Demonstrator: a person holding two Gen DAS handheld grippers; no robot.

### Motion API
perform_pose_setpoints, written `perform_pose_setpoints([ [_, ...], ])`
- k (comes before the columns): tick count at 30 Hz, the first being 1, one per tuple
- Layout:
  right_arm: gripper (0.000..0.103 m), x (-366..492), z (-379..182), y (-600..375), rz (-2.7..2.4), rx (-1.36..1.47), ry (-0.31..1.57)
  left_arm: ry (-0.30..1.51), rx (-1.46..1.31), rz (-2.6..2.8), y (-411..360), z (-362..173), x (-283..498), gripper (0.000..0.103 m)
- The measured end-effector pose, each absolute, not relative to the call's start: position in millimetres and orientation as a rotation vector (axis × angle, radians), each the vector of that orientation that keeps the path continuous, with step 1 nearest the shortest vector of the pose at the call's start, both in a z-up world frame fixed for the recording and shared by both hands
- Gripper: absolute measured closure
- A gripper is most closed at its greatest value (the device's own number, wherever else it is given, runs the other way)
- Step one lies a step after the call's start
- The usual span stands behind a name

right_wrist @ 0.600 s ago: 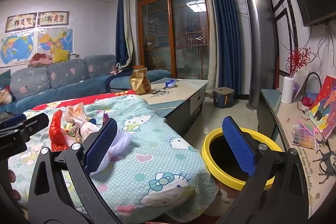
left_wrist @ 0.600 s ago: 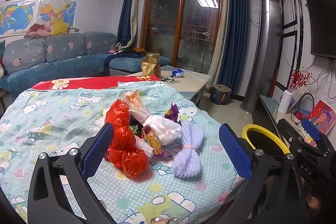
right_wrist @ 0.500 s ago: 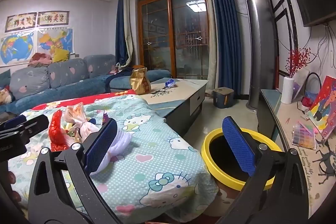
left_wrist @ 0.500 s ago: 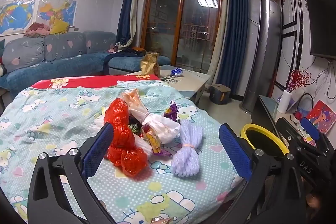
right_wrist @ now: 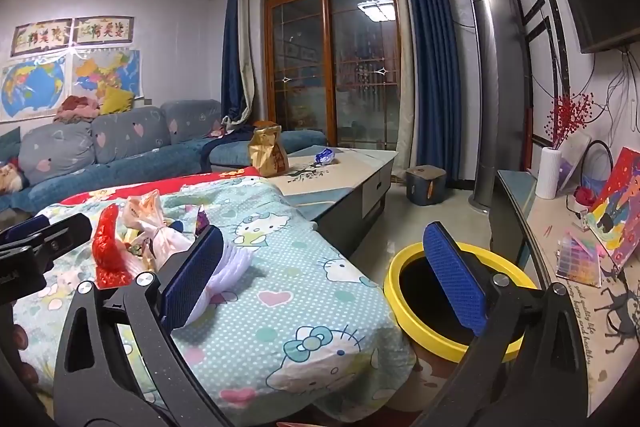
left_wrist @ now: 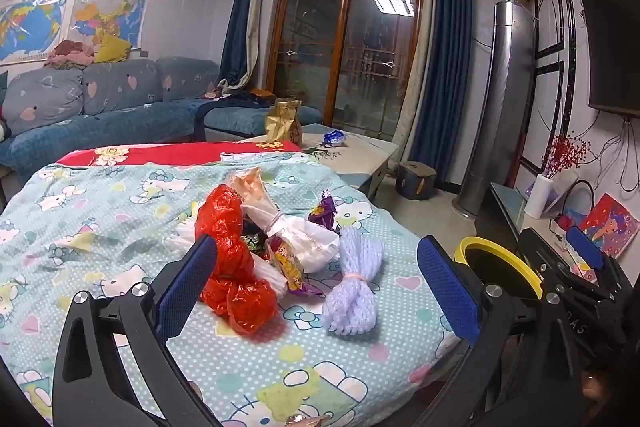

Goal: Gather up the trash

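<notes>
A pile of trash lies on the Hello Kitty cloth (left_wrist: 100,227): a crumpled red plastic bag (left_wrist: 232,263), a tied white bag (left_wrist: 304,239), snack wrappers (left_wrist: 288,267) and a lilac foam net bundle (left_wrist: 354,287). My left gripper (left_wrist: 316,287) is open and empty, hovering just short of the pile. My right gripper (right_wrist: 324,275) is open and empty, between the cloth's edge and the yellow-rimmed bin (right_wrist: 452,303). The bin also shows at the right of the left wrist view (left_wrist: 500,267). The pile shows in the right wrist view (right_wrist: 140,239).
A low coffee table (right_wrist: 352,167) with a gold bag (right_wrist: 268,151) stands behind the cloth. A blue sofa (left_wrist: 100,107) runs along the left. A TV cabinet (right_wrist: 560,227) with a white vase and pictures lines the right wall. A grey stool (right_wrist: 426,185) stands on the floor.
The left gripper has eased slightly forward toward the pile. The right gripper has barely moved.
</notes>
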State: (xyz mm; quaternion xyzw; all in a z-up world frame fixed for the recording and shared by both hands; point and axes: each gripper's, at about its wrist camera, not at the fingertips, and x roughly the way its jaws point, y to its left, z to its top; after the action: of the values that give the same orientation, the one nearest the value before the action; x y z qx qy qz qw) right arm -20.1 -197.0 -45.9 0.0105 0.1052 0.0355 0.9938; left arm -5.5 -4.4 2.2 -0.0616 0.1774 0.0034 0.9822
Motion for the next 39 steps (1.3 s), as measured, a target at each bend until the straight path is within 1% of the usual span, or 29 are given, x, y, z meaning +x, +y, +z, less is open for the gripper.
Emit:
perform_pose_setpoints([
  [39, 0.011, -19.9, -46.2, -193.2, 0.075, 0.014, 0.21, 0.351, -0.135, 0.014, 2.0, 6.5, -7.9, 0.006],
])
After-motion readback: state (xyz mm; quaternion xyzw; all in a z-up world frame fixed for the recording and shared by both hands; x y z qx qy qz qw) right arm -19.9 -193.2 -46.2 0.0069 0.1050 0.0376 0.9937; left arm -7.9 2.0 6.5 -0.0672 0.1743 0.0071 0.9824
